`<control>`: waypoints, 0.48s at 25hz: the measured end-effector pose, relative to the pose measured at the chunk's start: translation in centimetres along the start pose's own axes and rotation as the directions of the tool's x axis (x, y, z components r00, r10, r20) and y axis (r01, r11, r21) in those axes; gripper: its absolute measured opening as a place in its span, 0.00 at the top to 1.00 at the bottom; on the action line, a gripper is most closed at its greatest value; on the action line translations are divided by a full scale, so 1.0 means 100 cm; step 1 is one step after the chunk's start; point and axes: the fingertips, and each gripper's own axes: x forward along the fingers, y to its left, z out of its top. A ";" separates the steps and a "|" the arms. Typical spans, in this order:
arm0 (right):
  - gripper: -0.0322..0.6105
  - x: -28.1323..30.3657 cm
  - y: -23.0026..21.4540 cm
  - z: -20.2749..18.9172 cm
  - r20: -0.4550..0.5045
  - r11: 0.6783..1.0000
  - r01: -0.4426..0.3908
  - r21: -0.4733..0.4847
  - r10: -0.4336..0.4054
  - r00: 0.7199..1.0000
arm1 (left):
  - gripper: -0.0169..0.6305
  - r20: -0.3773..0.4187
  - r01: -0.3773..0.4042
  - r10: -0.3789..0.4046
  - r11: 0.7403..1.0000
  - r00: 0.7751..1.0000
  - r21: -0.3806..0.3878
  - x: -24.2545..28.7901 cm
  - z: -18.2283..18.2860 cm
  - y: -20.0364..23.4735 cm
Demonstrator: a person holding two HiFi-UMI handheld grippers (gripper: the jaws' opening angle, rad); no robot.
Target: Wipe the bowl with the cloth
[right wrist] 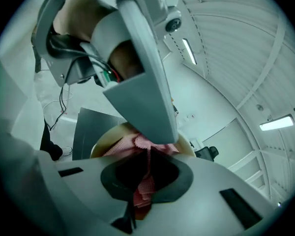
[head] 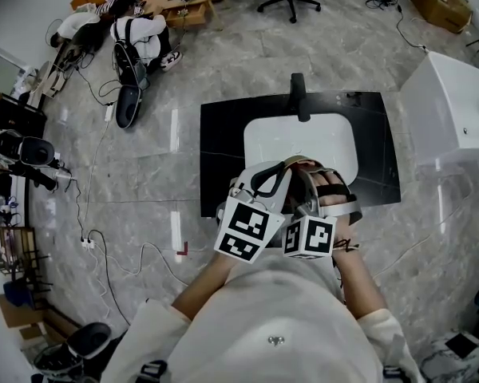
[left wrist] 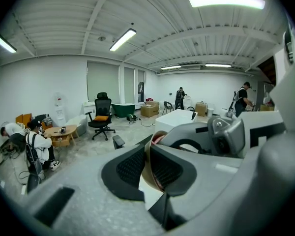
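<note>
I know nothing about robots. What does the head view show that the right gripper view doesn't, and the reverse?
Only the head view: the white sink with its black faucet, and the marker cubes on both grippers. Only the right gripper view: the right gripper with its jaws clamped on the pink checked cloth, which lies in the tan bowl. Both: the black counter and the left gripper.

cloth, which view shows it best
The right gripper view: the pink cloth sits pinched in the right tongs, spreading into the bowl. The left gripper view shows only a pink sliver; the head view barely shows it.
</note>
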 end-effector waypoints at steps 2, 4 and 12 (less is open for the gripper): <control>0.92 -0.001 0.010 0.007 0.011 0.999 -0.033 -0.026 0.033 0.999 | 0.93 0.007 -0.007 0.007 1.000 1.000 -0.006 -0.002 0.001 0.002; 0.92 -0.001 0.020 0.007 0.009 0.997 -0.060 -0.047 0.061 0.998 | 0.93 0.007 -0.016 0.016 1.000 1.000 -0.011 -0.002 0.000 0.004; 0.92 0.006 0.015 -0.019 -0.115 0.994 -0.011 -0.109 -0.002 0.993 | 0.93 -0.013 -0.031 0.030 0.996 0.999 -0.081 -0.002 -0.008 0.019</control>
